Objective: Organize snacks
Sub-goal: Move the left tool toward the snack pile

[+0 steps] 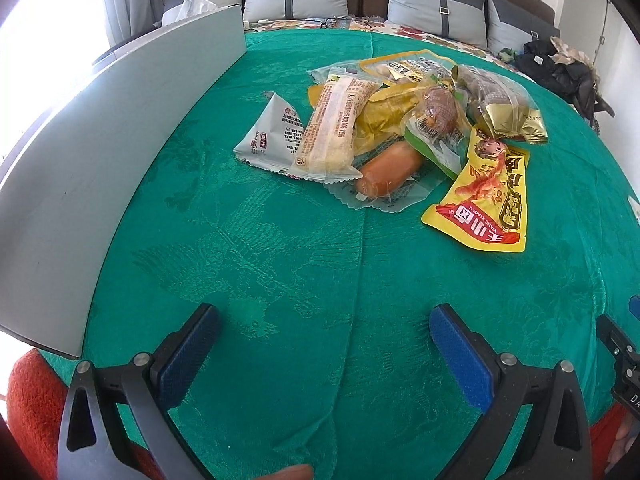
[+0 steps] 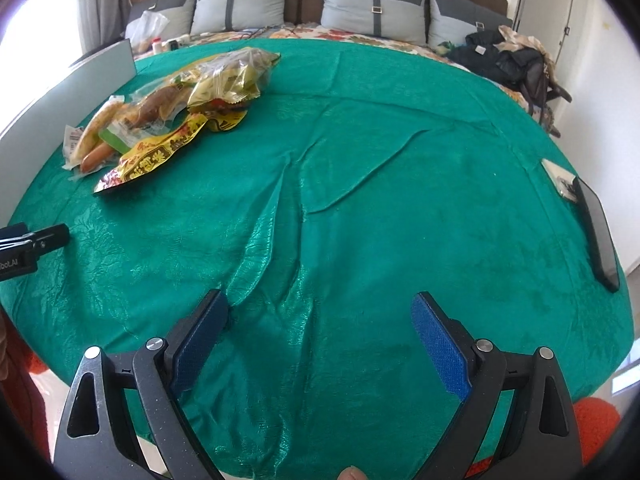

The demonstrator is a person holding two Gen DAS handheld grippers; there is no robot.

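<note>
A pile of snack packets lies on the green cloth: a grey-white packet, a long biscuit bar, a sausage in clear wrap, a yellow-red pouch, and gold-wrapped packs. My left gripper is open and empty, well short of the pile. My right gripper is open and empty over bare cloth; the pile is far to its upper left.
A grey board stands along the table's left edge. A dark phone-like slab lies at the right edge. Beyond the table is a bed with pillows and dark clothes. The left gripper's tip shows at the right view's left.
</note>
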